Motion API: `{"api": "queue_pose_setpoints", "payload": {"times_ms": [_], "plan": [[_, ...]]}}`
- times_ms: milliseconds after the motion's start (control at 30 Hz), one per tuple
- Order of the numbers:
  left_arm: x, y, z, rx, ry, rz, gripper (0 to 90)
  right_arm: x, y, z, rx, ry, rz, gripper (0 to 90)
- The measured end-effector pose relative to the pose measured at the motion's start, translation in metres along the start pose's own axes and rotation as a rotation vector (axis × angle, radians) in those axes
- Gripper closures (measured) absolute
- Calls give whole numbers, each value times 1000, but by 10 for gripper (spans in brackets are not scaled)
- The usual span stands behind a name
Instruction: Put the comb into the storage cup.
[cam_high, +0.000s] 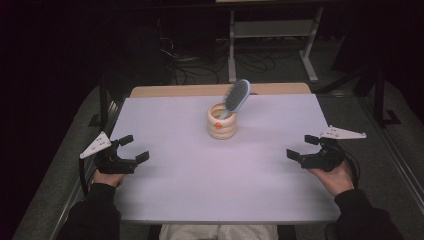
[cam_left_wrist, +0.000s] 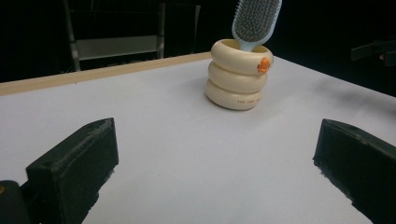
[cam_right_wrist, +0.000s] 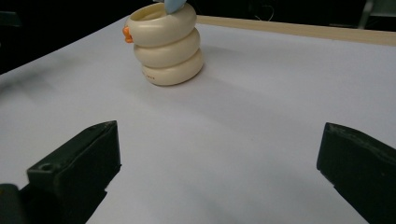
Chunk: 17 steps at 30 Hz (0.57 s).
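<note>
A cream ringed cup (cam_high: 222, 122) with a small orange mark stands upright near the middle back of the white table (cam_high: 215, 185). A light blue hairbrush (cam_high: 236, 96) leans in it, bristle head up and tilted right. The cup (cam_left_wrist: 237, 75) and brush (cam_left_wrist: 254, 21) lie ahead in the left gripper view; the cup (cam_right_wrist: 166, 44) sits at upper left in the right gripper view. My left gripper (cam_high: 134, 148) rests at the table's left edge, open and empty. At the right edge my right gripper (cam_high: 301, 147) is open and empty too. Both point toward the cup from well away.
A wooden strip (cam_high: 200, 90) runs along the table's far edge. Behind it stand a white metal frame (cam_high: 272, 30) and loose cables (cam_high: 195, 65) on a dark floor. A dark stand (cam_high: 102, 100) rises at the far left corner.
</note>
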<state>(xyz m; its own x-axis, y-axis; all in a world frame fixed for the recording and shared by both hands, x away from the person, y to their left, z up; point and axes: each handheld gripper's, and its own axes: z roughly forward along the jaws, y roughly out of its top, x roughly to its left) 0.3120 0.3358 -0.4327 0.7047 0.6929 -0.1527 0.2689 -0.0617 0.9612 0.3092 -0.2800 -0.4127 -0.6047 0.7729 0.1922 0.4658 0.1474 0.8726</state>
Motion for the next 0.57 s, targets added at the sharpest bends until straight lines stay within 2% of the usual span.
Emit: {"api": "queue_pose_setpoints", "payload": {"times_ms": [167, 333, 567], "plan": [[0, 1, -2, -10, 3, -1, 0, 2, -7, -3, 1, -12, -9, 0], [0, 1, -2, -10, 4, -5, 0, 3, -16, -8, 30, -31, -30, 0], [0, 2, -2, -10, 5, -3, 0, 0, -27, -16, 54, -54, -27, 0]]}}
